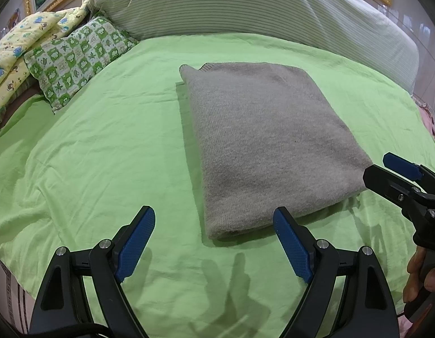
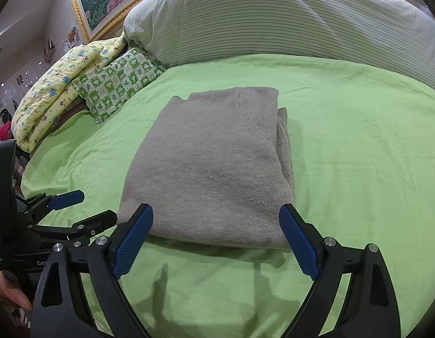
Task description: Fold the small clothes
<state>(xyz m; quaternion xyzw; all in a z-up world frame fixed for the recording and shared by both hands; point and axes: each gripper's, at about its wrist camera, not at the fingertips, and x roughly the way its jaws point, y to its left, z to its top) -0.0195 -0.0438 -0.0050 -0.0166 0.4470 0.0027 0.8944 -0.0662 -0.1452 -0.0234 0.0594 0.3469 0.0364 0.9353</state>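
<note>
A: Status?
B: Sweater [image 2: 211, 169] lies folded flat on the bed [image 2: 358, 140], just ahead of right gripper [image 2: 216, 236]. Left gripper [image 1: 214, 239] beside it. Both wide open, empty.
A: Left?
B: Looks finished.

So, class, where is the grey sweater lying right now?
The folded grey sweater lies mid-bed on the green sheet, ahead of both open tools, below the striped pillow.

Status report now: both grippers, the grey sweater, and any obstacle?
Left gripper open, empty. Right gripper open, empty. Grey sweater folded flat on green sheet. Nothing in the way.
</note>
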